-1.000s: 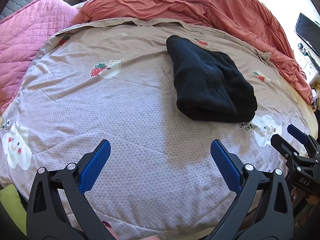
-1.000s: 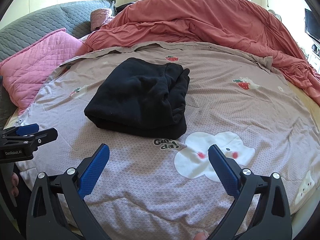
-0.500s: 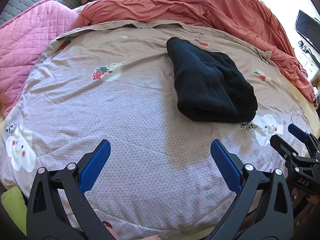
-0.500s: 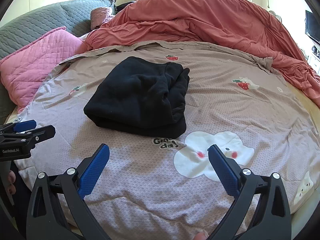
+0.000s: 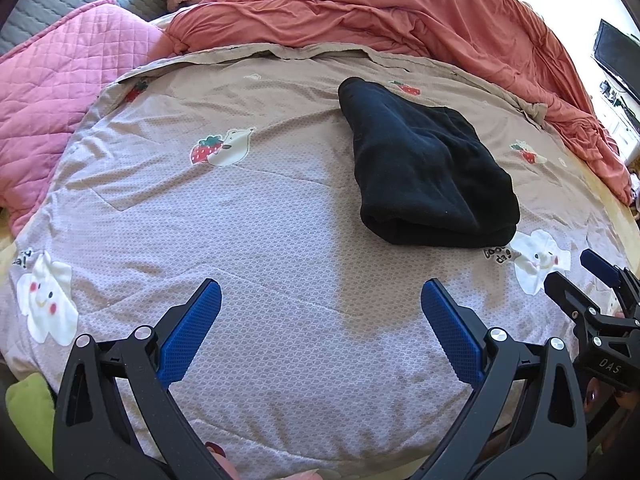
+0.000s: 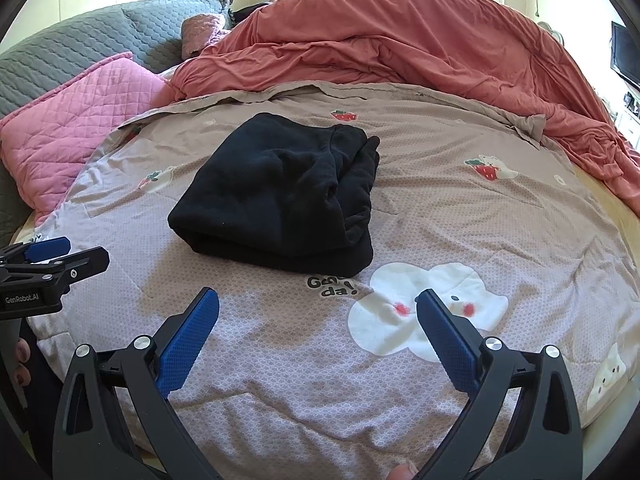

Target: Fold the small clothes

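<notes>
Both my jaws wide apart, nothing in 'em, L gripper (image 5: pixel 320 320) & R gripper (image 6: pixel 318 320) low over the bed (image 6: pixel 480 220). Folded black garment (image 6: pixel 280 196) sits at 12 o'clock from R, 1 o'clock from L.

I see a black folded garment (image 6: pixel 280 196) mid-frame; mauve bedspread (image 6: pixel 500 240) printed with strawberries, white clouds; coral duvet (image 6: pixel 400 40) at top; pink quilted pillow (image 6: pixel 72 120) left.

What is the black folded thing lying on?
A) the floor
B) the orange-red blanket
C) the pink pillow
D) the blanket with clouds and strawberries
D: the black folded garment rests on the cloud-and-strawberry blanket, apart from the pink pillow and the orange-red blanket. Both grippers hang open in front of it, touching nothing.
</notes>
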A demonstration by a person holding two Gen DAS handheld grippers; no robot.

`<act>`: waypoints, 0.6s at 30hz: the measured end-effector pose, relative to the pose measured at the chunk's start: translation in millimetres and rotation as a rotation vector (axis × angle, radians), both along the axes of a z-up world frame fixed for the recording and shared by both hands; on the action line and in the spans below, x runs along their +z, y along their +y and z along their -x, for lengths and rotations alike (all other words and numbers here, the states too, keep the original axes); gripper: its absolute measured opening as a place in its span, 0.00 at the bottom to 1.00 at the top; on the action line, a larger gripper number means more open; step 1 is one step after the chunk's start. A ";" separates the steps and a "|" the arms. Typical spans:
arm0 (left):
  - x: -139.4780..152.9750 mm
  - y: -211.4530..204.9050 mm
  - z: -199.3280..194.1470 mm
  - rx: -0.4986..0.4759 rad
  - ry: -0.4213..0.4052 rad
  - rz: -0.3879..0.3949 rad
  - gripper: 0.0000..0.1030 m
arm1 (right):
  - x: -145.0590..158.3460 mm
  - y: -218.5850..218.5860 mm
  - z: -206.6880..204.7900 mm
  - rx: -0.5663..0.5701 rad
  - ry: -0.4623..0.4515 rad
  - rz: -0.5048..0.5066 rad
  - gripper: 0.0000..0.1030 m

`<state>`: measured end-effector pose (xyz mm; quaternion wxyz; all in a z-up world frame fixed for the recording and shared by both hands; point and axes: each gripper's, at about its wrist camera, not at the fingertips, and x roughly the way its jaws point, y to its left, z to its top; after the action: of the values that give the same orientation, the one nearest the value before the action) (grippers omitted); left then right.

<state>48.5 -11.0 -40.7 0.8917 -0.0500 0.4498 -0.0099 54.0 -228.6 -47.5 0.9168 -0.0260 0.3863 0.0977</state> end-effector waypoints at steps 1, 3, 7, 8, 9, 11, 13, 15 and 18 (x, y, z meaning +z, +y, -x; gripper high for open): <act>0.4 0.1 0.3 0.001 -0.001 -0.001 0.91 | 0.3 -0.1 0.1 0.000 -0.001 -0.001 0.96; 1.0 0.9 0.2 0.002 -0.003 -0.002 0.91 | 0.9 -0.2 0.0 0.000 0.002 0.001 0.96; 1.2 1.3 -0.5 0.003 -0.005 -0.004 0.91 | 1.0 -0.6 -0.5 0.000 0.003 0.002 0.96; 1.5 0.8 0.1 0.004 -0.005 -0.005 0.91 | 1.2 -0.7 -0.4 -0.001 0.002 0.003 0.96; 1.5 1.0 0.0 0.004 -0.005 -0.004 0.91 | 0.9 -1.0 -0.6 0.001 0.002 0.000 0.96; 1.5 0.9 -0.2 0.003 -0.001 -0.002 0.91 | 0.7 -0.8 -0.6 0.000 0.004 0.004 0.96; 1.4 -0.1 -0.1 0.000 -0.001 -0.004 0.91 | 0.5 -1.3 -1.3 -0.003 0.007 0.004 0.96; 1.0 -1.0 0.1 -0.002 0.001 -0.007 0.91 | 0.7 -2.2 -1.7 -0.005 0.008 0.004 0.96; 0.6 -1.8 0.6 -0.001 0.002 -0.012 0.91 | 2.1 -2.5 -1.5 -0.005 0.003 0.005 0.96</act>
<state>48.0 -12.8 -40.1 0.8916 -0.0444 0.4506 -0.0078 55.5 -231.1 -45.5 0.9164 -0.0272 0.3880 0.0946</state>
